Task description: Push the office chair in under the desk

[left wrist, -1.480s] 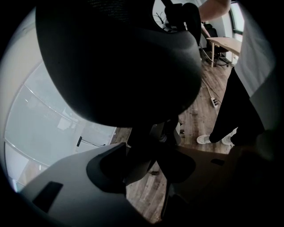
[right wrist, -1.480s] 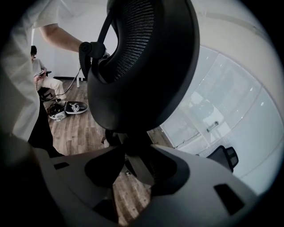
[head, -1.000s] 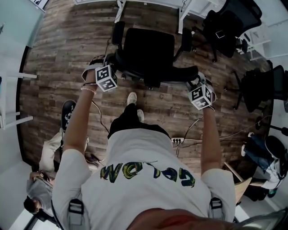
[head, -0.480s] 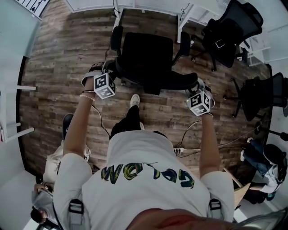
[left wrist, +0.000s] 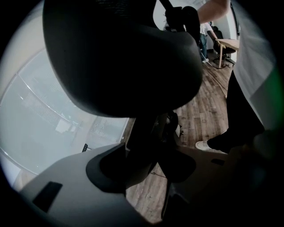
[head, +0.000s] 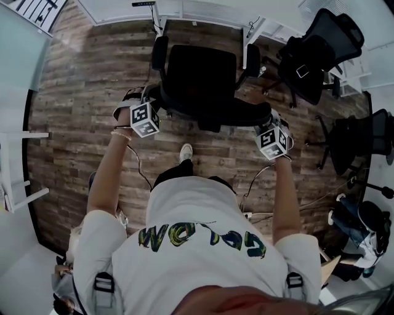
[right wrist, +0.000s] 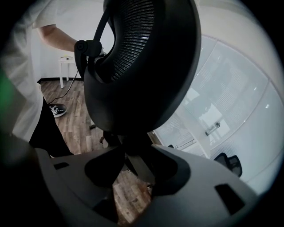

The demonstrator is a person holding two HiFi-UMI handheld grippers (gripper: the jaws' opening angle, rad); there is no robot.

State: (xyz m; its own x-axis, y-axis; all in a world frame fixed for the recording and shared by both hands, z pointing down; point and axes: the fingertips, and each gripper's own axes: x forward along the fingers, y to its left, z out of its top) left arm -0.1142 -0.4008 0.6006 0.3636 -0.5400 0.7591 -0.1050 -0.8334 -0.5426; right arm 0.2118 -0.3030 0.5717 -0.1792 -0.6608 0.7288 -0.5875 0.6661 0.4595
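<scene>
A black office chair (head: 203, 77) stands on the wood floor, its seat facing the white desk (head: 184, 8) at the top of the head view. My left gripper (head: 149, 104) is closed on the left edge of the chair's backrest (head: 218, 114), my right gripper (head: 266, 120) on its right edge. In the left gripper view the dark backrest (left wrist: 120, 57) fills the top, and its rim runs down between the jaws of the left gripper (left wrist: 148, 162). In the right gripper view the mesh backrest (right wrist: 137, 66) narrows into the gap of the right gripper (right wrist: 133, 166).
Two more black office chairs (head: 314, 49) (head: 357, 132) stand at the right. Cables (head: 258, 184) lie on the floor behind the chair. A white desk leg (head: 159, 26) and another (head: 249, 34) flank the chair. A white table (head: 18, 184) sits far left.
The chair and both grippers have moved forward toward the desk, and more of the desk has come into view. The person's foot has stepped forward behind the chair.
</scene>
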